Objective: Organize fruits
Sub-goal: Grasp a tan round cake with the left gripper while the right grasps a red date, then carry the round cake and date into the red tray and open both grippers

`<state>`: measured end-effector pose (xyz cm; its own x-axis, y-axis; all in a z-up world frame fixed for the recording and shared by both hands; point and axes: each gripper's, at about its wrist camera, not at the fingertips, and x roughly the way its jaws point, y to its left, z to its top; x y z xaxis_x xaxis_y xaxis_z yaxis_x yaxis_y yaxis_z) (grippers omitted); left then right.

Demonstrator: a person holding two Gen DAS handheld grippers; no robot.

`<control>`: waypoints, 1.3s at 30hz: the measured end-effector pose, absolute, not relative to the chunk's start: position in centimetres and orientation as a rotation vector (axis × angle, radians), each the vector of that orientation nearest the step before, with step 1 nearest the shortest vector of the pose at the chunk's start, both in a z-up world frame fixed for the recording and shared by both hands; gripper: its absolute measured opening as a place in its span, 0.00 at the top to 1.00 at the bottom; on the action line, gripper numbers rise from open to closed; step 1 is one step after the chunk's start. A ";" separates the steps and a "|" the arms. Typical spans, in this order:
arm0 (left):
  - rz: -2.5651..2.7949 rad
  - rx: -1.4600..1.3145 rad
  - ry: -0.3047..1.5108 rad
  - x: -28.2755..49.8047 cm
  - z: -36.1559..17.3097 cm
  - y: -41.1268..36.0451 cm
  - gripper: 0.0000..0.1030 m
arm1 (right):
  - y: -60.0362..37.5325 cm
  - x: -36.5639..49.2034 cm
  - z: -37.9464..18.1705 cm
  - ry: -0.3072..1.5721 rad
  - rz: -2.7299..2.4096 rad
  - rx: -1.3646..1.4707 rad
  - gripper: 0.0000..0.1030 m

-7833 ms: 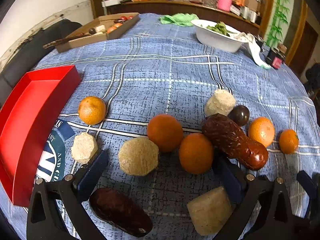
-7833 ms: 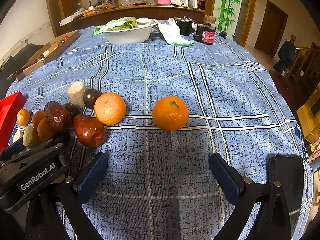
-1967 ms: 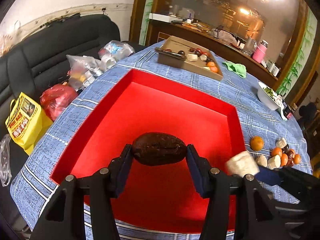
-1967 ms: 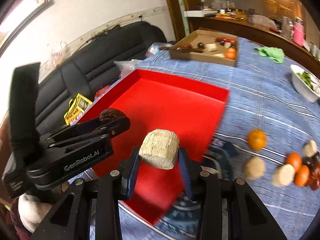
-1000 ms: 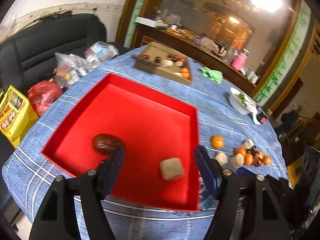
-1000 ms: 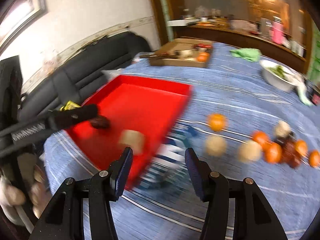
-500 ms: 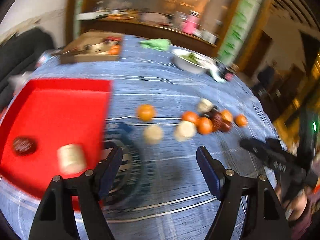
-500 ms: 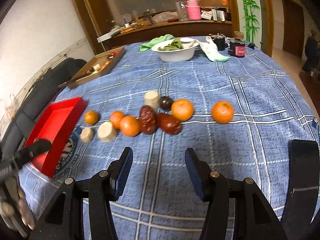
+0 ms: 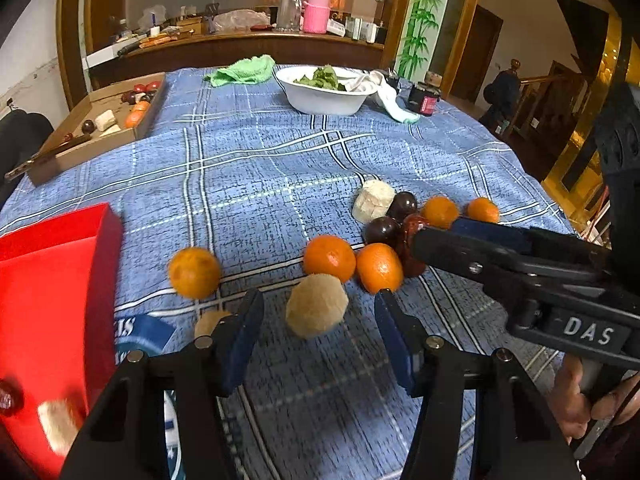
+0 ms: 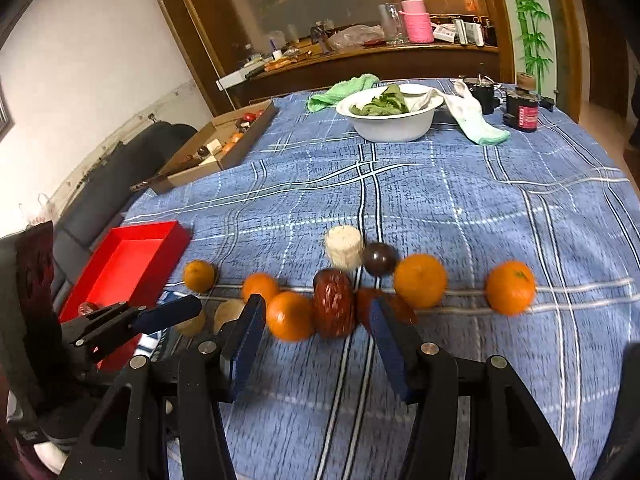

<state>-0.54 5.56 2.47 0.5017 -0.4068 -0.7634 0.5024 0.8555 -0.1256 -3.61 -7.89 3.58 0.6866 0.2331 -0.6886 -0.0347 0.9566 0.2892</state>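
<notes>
My left gripper is open and empty, low over the blue cloth, with a round tan fruit between its fingers. Oranges, dark plums and a pale chunk lie just beyond. The red tray at the left holds a dark fruit and a pale chunk. My right gripper is open and empty, facing a wrinkled red date and an orange. The tray also shows in the right wrist view.
A white bowl of greens and a green cloth sit at the far side. A cardboard box with small items lies at the far left. Dark jars stand at the far right. A black sofa is beyond the table's left edge.
Both grippers dropped their fruit into the red tray, opened, and swung right to the fruit row. They are now lower and closer to the fruits.
</notes>
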 end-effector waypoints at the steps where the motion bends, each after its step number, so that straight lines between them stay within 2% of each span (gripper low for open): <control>1: -0.553 0.120 0.897 -0.3 2.2 5.5 0.45 | -7.8 -3.1 3.3 0.811 0.148 0.253 0.44; 7: -0.581 0.148 0.924 0.2 0.8 4.6 0.47 | -6.0 -2.2 2.9 0.807 0.126 0.127 0.44; 8: -0.578 0.154 0.923 0.2 0.8 4.4 0.49 | -5.7 -2.4 2.8 0.803 0.122 0.105 0.45; 9: -0.571 0.162 0.918 0.1 0.7 4.2 0.58 | -5.5 -2.4 2.8 0.800 0.117 0.086 0.46; 11: -0.542 0.190 0.904 0.0 0.7 4.1 0.68 | -5.1 -2.5 2.6 0.798 0.124 0.067 0.51; 19: -0.544 0.153 0.908 -0.2 0.9 4.6 0.68 | -5.9 -2.7 2.4 0.803 0.144 0.130 0.58; 21: -0.544 0.142 0.909 -0.4 1.0 4.7 0.68 | -6.3 -2.9 2.5 0.803 0.147 0.154 0.63; 22: -0.546 0.136 0.906 -0.5 1.2 4.8 0.68 | -6.4 -2.9 2.5 0.803 0.147 0.162 0.72; 32: -0.552 0.066 0.851 -3.1 3.8 6.3 0.68 | -7.0 -4.7 2.9 0.802 0.154 0.214 0.74; 39: -0.501 -0.037 0.816 -4.9 5.2 10.5 0.68 | -6.6 -7.1 4.8 0.762 0.179 0.225 0.75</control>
<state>-4.90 10.52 5.24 0.5758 -0.4423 -0.6877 0.4140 0.8830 -0.2213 -7.08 -6.65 4.78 0.7105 0.2409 -0.6612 -0.0791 0.9610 0.2651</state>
